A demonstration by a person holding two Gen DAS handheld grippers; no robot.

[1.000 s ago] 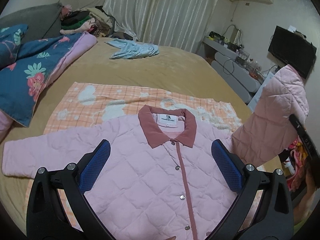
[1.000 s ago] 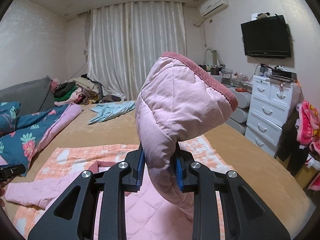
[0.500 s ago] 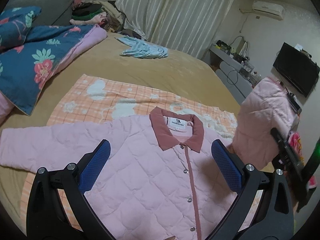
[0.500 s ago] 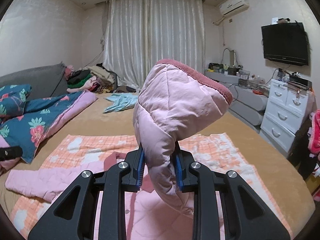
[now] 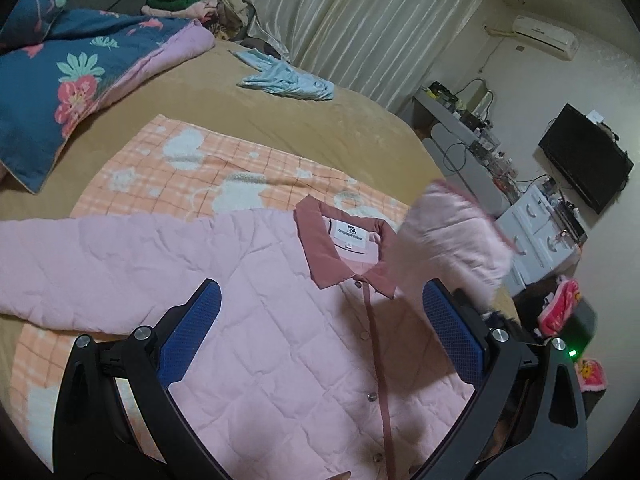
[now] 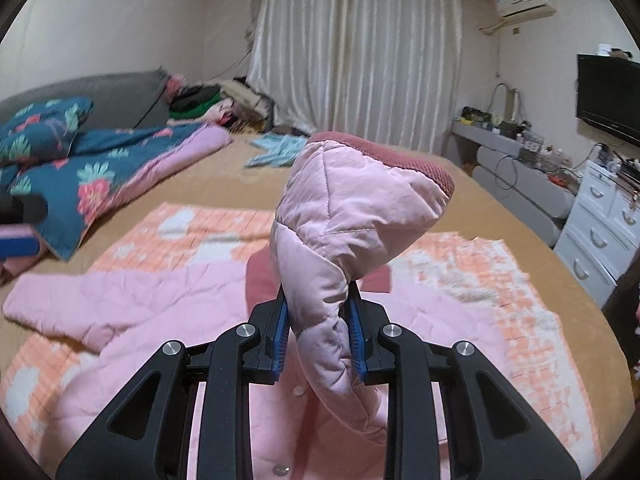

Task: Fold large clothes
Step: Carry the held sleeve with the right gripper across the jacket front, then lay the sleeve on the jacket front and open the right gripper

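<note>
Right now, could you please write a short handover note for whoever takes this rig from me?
Right gripper: shut on the sleeve of the pink quilted jacket, lifted above the jacket front.
Left gripper: open, empty, hovering over the jacket's chest.
Jacket lies face up, buttoned, on the orange checked blanket; its other sleeve lies flat, spread outward.
Done: one sleeve raised. Left: lay it across the front, fold the other sleeve, then the body.

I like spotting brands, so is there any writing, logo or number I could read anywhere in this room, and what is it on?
Neck label inside the collar of the pink jacket: a small dark logo over one line of print, too small and blurred to read.
Air conditioner: a faint mark, unreadable.
TV: no readable brand.
Nothing else carries text.
</note>
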